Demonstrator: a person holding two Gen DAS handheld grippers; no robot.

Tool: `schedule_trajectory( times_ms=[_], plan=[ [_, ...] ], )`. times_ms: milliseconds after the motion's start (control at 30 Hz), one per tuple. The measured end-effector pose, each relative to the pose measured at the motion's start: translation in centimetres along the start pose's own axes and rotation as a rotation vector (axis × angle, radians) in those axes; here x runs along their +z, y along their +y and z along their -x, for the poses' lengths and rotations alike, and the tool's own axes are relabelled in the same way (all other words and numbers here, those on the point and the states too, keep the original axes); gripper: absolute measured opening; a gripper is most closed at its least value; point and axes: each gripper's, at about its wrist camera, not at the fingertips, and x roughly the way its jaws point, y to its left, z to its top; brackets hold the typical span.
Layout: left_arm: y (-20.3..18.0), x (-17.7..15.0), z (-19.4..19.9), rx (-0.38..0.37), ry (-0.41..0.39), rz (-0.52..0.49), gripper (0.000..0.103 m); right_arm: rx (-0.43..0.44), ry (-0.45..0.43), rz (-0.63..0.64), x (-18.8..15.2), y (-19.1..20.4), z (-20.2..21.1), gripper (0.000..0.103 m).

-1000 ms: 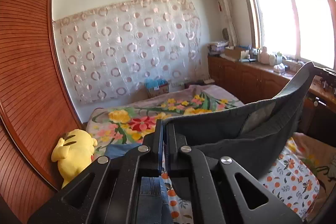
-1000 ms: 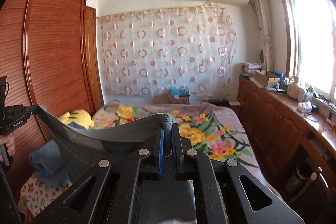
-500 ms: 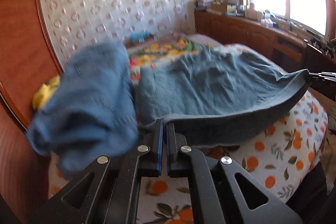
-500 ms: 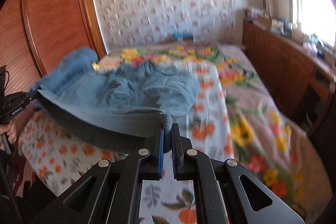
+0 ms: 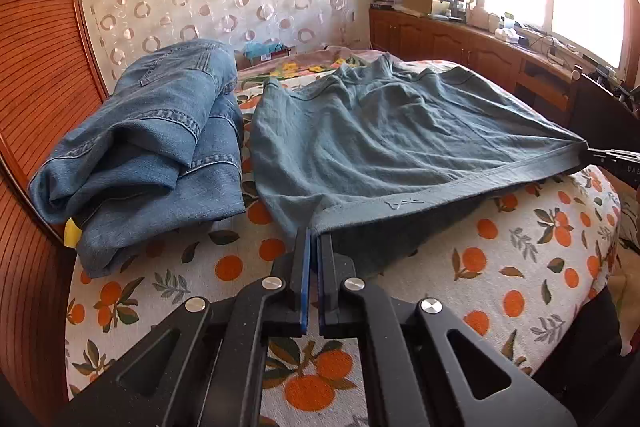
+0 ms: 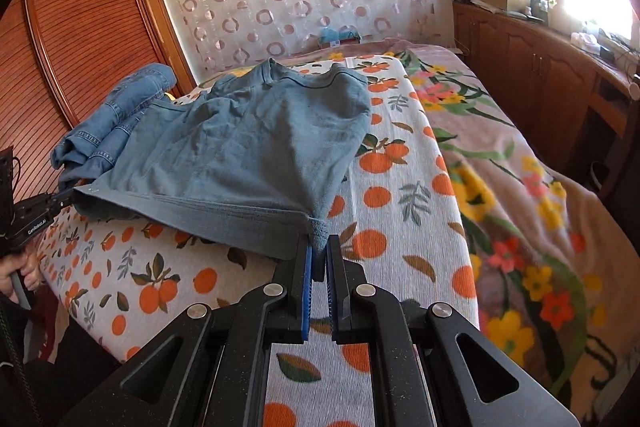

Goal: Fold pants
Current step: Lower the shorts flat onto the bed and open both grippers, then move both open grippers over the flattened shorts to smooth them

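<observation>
Grey-blue pants point(image 5: 392, 131) lie spread on the bed, legs pointing away from me, waistband toward me. My left gripper point(image 5: 314, 233) is shut on the left end of the waistband. My right gripper point(image 6: 318, 243) is shut on the right end of the waistband, and it shows at the right edge of the left wrist view point(image 5: 592, 153). The waistband is stretched taut between them, just above the orange-print sheet point(image 5: 520, 267). The pants also show in the right wrist view point(image 6: 240, 147), with the left gripper point(image 6: 66, 197) at the far left.
Crumpled blue jeans point(image 5: 152, 139) lie on the bed to the left of the pants, against the wooden wardrobe point(image 5: 36, 67). A floral blanket point(image 6: 520, 207) covers the bed's right side. Wooden cabinets point(image 6: 540, 67) run under the window.
The pants were held up in the air a second ago. Both grippers have come down and the pants now lie spread flat on the bed, with the waistband still gripped.
</observation>
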Motion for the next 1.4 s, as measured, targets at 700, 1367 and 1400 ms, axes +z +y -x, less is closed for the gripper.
schedule_trajectory(
  times_ms=[700,1367,1400],
  plan=[
    [-0.7,-3.0,5.7,-0.083,-0.018,0.029,0.003,-0.012,0.02,0.017,-3.2,0.3,3.5,0.006],
    [1.3,-4.5,5.7,-0.055,0.005,0.095,0.019,-0.073,0.013,0.056,-2.9,0.4,4.8,0.011],
    [1.5,-4.5,5.7,-0.052,0.003,0.094,0.021,-0.083,0.006,0.058,-2.8,0.4,5.1,0.015]
  ],
)
